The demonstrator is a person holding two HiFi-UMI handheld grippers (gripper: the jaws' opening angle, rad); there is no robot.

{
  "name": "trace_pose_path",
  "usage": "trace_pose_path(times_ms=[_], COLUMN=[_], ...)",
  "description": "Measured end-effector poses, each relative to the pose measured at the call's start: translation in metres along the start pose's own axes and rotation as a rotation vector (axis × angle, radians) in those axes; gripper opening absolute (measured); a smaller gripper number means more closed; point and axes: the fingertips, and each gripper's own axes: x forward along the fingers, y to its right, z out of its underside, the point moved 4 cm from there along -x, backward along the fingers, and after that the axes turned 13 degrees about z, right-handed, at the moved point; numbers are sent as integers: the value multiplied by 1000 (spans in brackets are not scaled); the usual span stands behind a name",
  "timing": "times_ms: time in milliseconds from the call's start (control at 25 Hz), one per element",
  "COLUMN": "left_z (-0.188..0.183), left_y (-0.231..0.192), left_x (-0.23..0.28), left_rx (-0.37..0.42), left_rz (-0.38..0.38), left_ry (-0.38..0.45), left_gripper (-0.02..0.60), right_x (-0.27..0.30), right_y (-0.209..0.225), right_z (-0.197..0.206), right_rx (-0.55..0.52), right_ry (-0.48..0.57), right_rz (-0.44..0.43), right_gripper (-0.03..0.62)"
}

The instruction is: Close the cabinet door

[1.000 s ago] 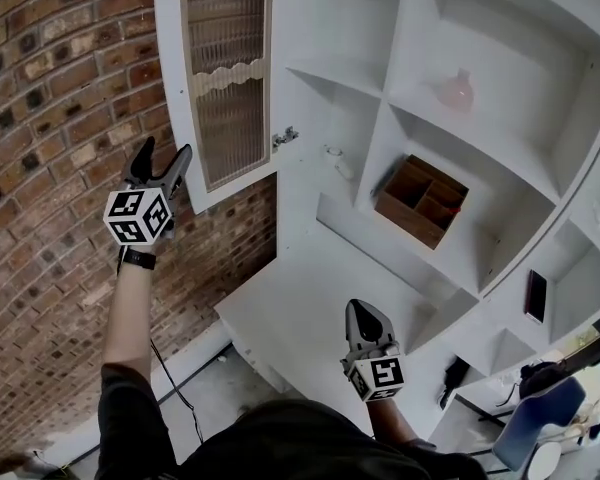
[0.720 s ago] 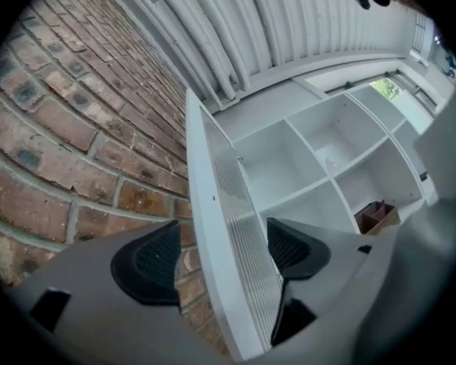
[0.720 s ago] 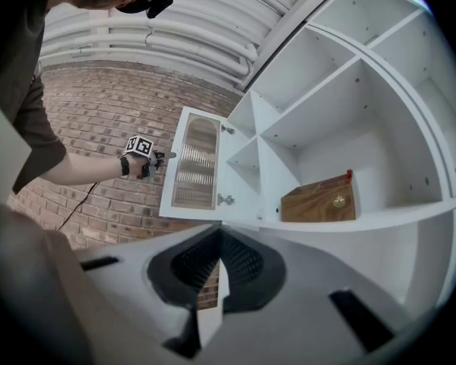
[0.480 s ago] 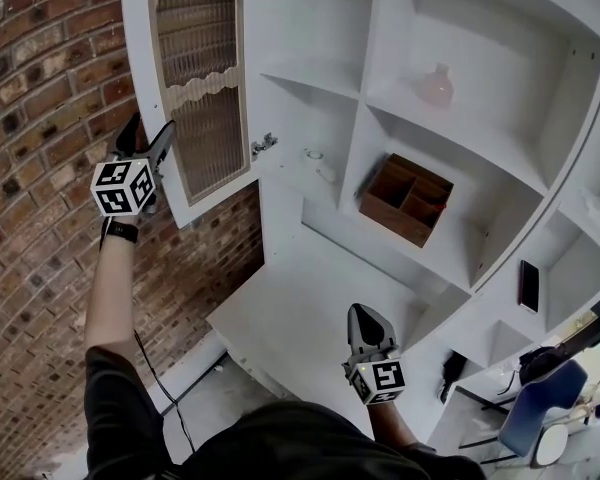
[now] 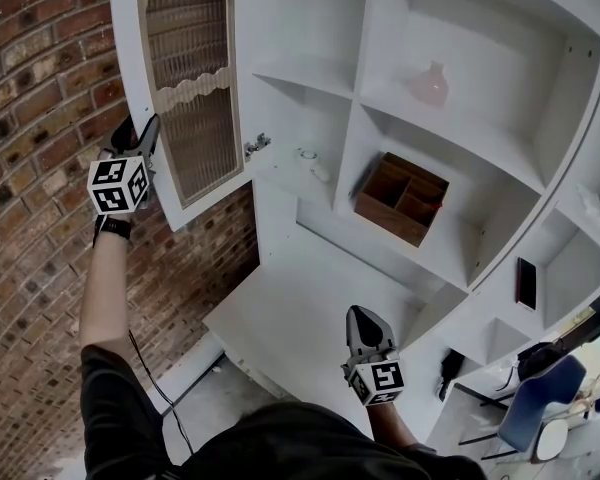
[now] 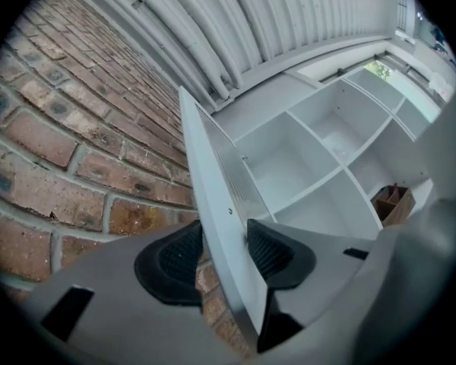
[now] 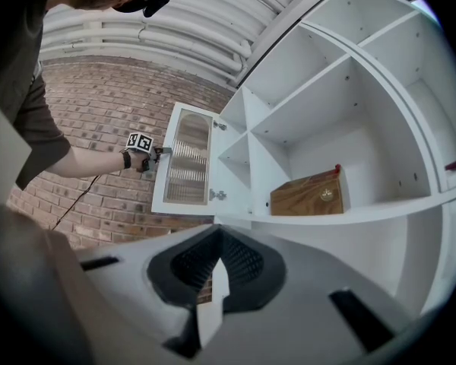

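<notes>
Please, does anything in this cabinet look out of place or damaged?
Only the cabinet door stands wide open, swung out before the brick wall. Nothing on the shelves looks spilled or broken.

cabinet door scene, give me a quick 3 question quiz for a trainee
1. True or false: the cabinet door is fully closed.
2. What is the left claw clamped on? A the door's free edge; B the wooden box; C the pink vase.
3. What stands in the compartment directly above the wooden box?

Key
1. False: it stands wide open against the brick wall side.
2. A: its jaws have just been closing, with the door's edge between them.
3. The pink vase.
</notes>
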Motion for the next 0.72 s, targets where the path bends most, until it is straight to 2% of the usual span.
trace_pose_path(times_ms=[400,720], left_z=[-6,-18], left_y=[9,37], left_x=[-5,-10], left_rx=[1,88], left_rz=[-7,-7], left_ry=[18,32], left_gripper=[172,163], right_x=[1,3], right_y=[1,0], right_z=[1,1], right_rx=[0,4], right_ry=[19,27], right_rz=[-2,-19], right_gripper=[-2,-2])
